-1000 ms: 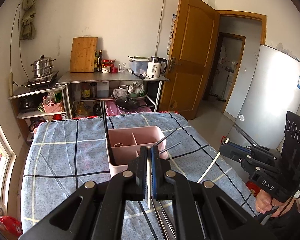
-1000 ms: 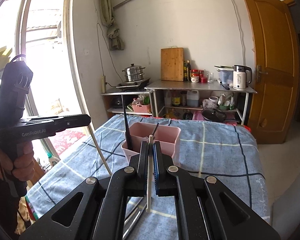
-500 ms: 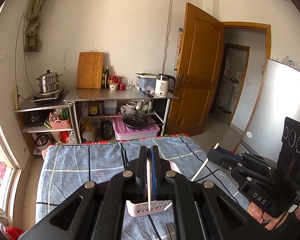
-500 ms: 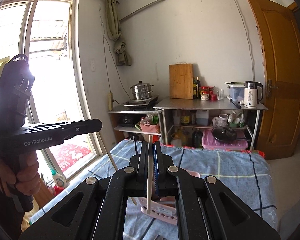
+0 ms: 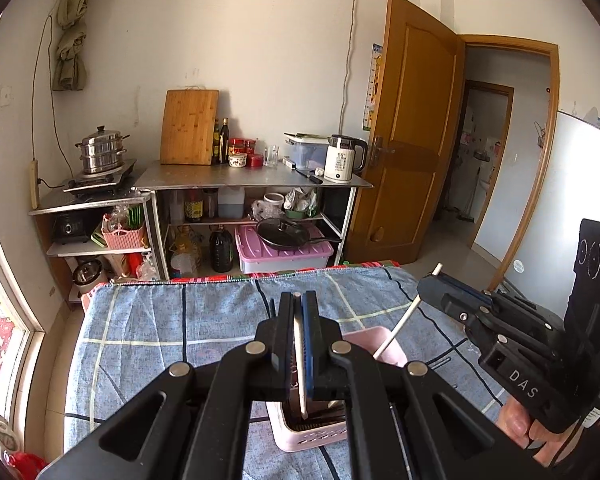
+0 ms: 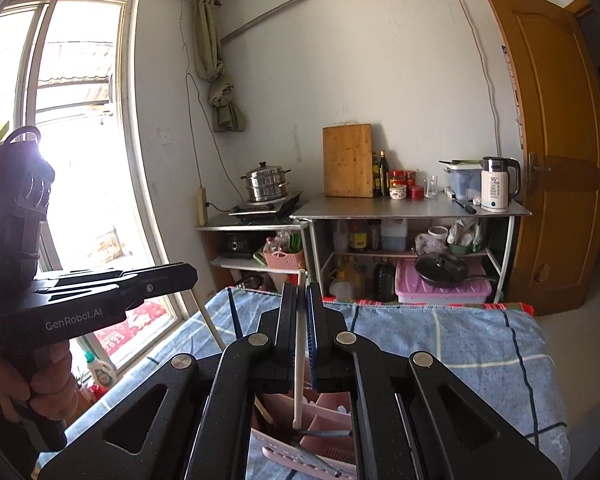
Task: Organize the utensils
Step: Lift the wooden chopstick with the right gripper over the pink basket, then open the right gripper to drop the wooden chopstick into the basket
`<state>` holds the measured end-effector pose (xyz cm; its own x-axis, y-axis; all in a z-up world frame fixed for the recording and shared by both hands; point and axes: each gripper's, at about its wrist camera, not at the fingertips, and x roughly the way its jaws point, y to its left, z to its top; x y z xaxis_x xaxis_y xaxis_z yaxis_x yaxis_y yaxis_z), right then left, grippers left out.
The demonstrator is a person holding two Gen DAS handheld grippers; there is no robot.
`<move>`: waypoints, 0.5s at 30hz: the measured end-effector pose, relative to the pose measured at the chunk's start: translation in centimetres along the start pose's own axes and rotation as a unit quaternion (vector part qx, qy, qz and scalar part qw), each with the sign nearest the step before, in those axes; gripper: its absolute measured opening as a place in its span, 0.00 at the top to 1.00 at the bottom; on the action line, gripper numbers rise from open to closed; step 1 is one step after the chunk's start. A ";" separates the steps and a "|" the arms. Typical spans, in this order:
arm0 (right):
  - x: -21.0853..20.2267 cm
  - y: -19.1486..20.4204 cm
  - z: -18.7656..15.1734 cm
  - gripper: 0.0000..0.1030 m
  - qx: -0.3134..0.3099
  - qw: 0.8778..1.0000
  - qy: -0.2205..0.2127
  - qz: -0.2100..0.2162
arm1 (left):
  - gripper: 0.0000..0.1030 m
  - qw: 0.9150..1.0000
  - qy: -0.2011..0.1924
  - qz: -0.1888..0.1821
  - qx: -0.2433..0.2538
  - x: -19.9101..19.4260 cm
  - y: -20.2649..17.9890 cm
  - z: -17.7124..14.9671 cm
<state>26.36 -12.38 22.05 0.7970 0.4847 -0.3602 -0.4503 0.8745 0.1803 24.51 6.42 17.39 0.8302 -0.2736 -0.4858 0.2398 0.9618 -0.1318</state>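
Observation:
My left gripper point(image 5: 299, 300) is shut on a white chopstick point(image 5: 299, 364) whose lower tip hangs over the pink utensil caddy point(image 5: 312, 434) on the blue checked tablecloth point(image 5: 160, 332). My right gripper point(image 6: 300, 292) is shut on a second white chopstick point(image 6: 298, 360), tip down over the same caddy point(image 6: 324, 404). The caddy holds dark chopsticks point(image 6: 233, 318) and metal utensils point(image 6: 324, 433). The right gripper also shows in the left wrist view point(image 5: 430, 284), its chopstick point(image 5: 404, 322) slanting down to the caddy. The left gripper shows at the left of the right wrist view point(image 6: 188, 276).
Beyond the table's far edge stand a steel shelf unit point(image 5: 252, 178) with a cutting board, bottles and a kettle point(image 5: 342, 158), a steamer pot point(image 5: 100, 150), and a pink storage box point(image 5: 284, 258). An open wooden door point(image 5: 412, 128) is at right, a window point(image 6: 60, 140) at left.
Both grippers have risen and come over the pink caddy, each still holding its white chopstick. The caddy now sits under the fingers instead of ahead of them.

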 end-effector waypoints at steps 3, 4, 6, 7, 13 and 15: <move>0.9 -0.3 -0.9 0.95 -0.001 1.000 0.020 -0.004 | 0.96 1.000 0.017 -0.001 -0.002 1.2 0.2 -1.0; 1.1 -0.4 -1.1 0.95 -0.001 1.000 0.026 -0.001 | 0.96 1.000 0.023 -0.003 -0.003 1.6 0.1 -1.2; 1.3 -0.5 -1.5 0.95 -0.001 0.999 0.035 -0.003 | 0.96 0.999 0.033 -0.003 -0.005 2.2 0.2 -1.8; 1.4 -0.6 -1.6 0.95 -0.002 0.999 0.039 -0.004 | 0.96 0.999 0.038 -0.003 -0.006 2.5 0.3 -2.1; 2.0 -1.0 -1.9 0.95 -0.003 0.998 0.058 -0.008 | 0.96 0.998 0.054 -0.002 -0.012 3.3 0.5 -3.2; 1.9 -1.0 -1.9 0.95 -0.004 0.998 0.062 -0.010 | 0.95 0.998 0.054 0.001 -0.010 3.3 0.4 -3.4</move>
<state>27.54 -12.39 19.43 0.7509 0.4600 -0.4739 -0.4377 0.8839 0.1644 25.60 5.96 12.79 0.7712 -0.2693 -0.5768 0.2266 0.9629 -0.1466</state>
